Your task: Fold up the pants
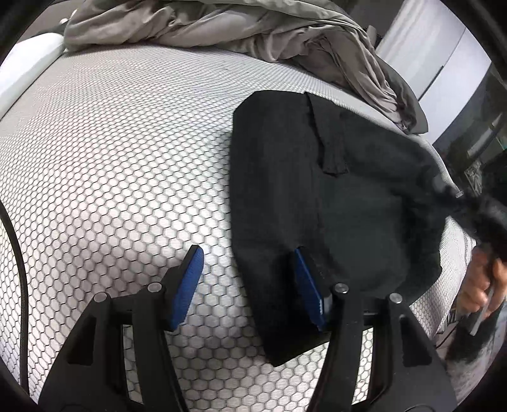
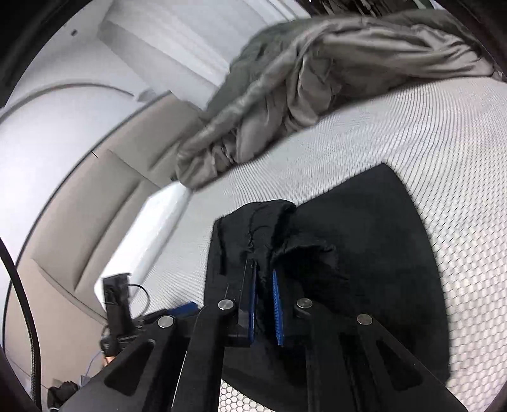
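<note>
The black pants lie partly folded on the honeycomb-patterned mattress, toward its right side. My left gripper is open; its right finger sits under the pants' near edge, its left finger over bare mattress. My right gripper is shut on a bunched fold of the black pants and holds it lifted above the rest of the cloth. The right gripper shows blurred at the right edge of the left wrist view, with the hand that holds it.
A crumpled grey sheet is heaped along the far side of the mattress; it also shows in the right wrist view. A beige padded headboard and a white wall stand at left. Small dark gear with cables lies beside the bed.
</note>
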Available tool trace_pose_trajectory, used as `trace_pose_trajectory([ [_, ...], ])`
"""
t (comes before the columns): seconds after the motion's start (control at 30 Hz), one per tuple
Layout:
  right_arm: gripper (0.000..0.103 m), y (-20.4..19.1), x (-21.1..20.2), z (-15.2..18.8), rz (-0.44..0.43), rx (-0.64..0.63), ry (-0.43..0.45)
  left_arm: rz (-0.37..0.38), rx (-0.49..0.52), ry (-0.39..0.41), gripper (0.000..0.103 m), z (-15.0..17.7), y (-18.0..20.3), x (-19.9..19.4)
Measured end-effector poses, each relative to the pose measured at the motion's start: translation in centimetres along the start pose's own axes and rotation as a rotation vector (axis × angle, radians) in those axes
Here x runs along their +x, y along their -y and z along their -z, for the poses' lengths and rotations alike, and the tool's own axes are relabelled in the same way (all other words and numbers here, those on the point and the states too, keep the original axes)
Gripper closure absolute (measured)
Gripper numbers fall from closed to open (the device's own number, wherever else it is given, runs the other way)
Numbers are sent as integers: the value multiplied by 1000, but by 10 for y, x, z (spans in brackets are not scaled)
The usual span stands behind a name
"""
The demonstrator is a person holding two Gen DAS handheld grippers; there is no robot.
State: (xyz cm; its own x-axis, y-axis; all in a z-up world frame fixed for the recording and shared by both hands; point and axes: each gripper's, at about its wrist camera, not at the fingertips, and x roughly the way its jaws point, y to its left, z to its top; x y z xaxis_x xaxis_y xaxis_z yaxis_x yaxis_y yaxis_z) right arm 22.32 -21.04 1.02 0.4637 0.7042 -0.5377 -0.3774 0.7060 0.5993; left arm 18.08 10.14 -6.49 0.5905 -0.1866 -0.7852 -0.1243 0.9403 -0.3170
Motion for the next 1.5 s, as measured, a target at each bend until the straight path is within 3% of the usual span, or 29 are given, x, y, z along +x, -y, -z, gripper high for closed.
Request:
trace_pose_trajectory([
  [0.13, 95, 23, 25, 9, 105, 72, -87, 0, -6, 0, 47, -2, -5, -2],
  [0.3, 93, 42, 3, 11, 43, 147, -84, 16, 12, -5, 47, -1, -4, -4],
  [0.37, 87, 44, -6, 12, 25, 116, -66, 15, 25, -10, 47, 0, 2, 0],
  [0.43, 71, 54, -6, 15, -6, 138, -95, 15, 35, -12, 47, 1, 7, 1],
  [0.57, 65, 67, -16, 22, -48, 140, -123, 12, 40, -13, 47, 4, 12, 1],
  [0.63, 47, 69, -24, 28, -39, 121, -142, 9, 41, -14, 47, 4, 13, 2],
  [0.8, 47, 78, -31, 47, -36, 99, -193, 3, 48, -16, 47, 3, 18, 6],
  [1.07, 48, 58, -29, 61, -195, 67, -283, -4, 42, -17, 47, -5, 16, 12],
  [1.13, 48, 51, -37, 65, -167, 29, -276, -6, 42, -19, 47, -7, 15, 14],
  [1.27, 48, 70, -38, 65, -110, 102, -250, -8, 47, -19, 47, -6, 14, 15],
  [1.5, 25, 65, -23, 56, -120, 109, -236, -8, 51, -20, 47, -5, 15, 14],
])
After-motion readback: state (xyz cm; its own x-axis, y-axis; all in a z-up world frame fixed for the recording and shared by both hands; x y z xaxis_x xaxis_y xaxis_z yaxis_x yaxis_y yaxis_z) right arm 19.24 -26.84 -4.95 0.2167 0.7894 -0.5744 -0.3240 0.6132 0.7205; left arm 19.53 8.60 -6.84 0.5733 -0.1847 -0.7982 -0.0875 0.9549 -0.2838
